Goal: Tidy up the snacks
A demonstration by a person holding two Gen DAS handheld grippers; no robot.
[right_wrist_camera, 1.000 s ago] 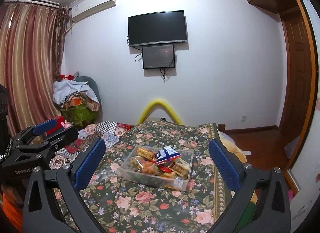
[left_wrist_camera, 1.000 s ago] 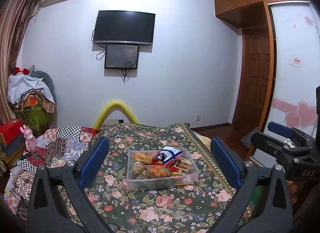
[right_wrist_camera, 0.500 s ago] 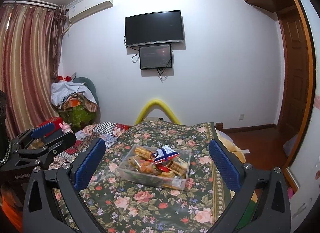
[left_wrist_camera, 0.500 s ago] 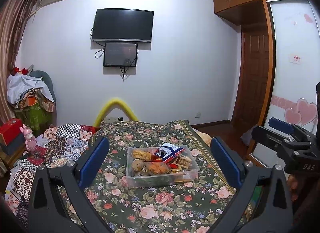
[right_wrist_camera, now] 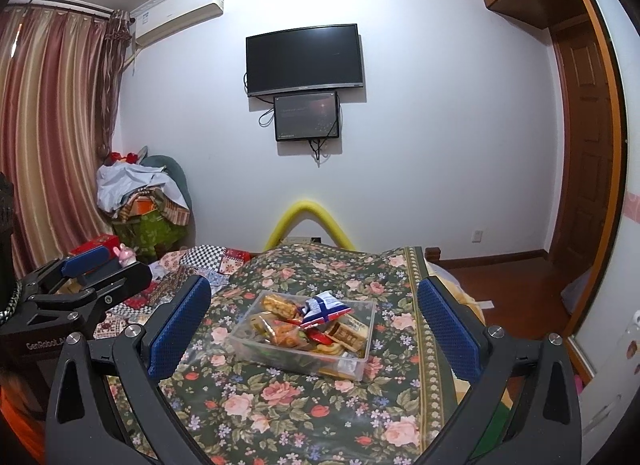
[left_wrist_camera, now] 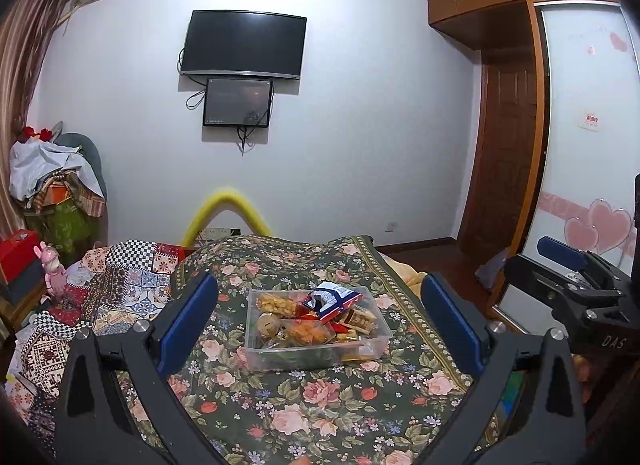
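Note:
A clear plastic bin (left_wrist_camera: 256, 357) full of wrapped snacks sits on the floral bedspread (left_wrist_camera: 320, 405); it also shows in the right wrist view (right_wrist_camera: 248, 349). A blue, white and red packet (left_wrist_camera: 334, 299) lies on top of the pile, also seen in the right wrist view (right_wrist_camera: 324, 307). My left gripper (left_wrist_camera: 320, 323) is open and empty, held back from the bin with its jaws wide either side. My right gripper (right_wrist_camera: 314, 323) is open and empty, likewise back from the bin. Each gripper shows at the edge of the other's view.
A patchwork quilt (left_wrist_camera: 108, 289) lies left of the bedspread. A yellow foam arch (left_wrist_camera: 226, 211) stands at the bed's far end under a wall TV (left_wrist_camera: 242, 45). A pile of clothes (left_wrist_camera: 52, 181) is at the left, a wooden door (left_wrist_camera: 508, 153) at the right.
Both views have tilted up slightly, so the bin sits a little lower in frame. Both grippers stay open and empty.

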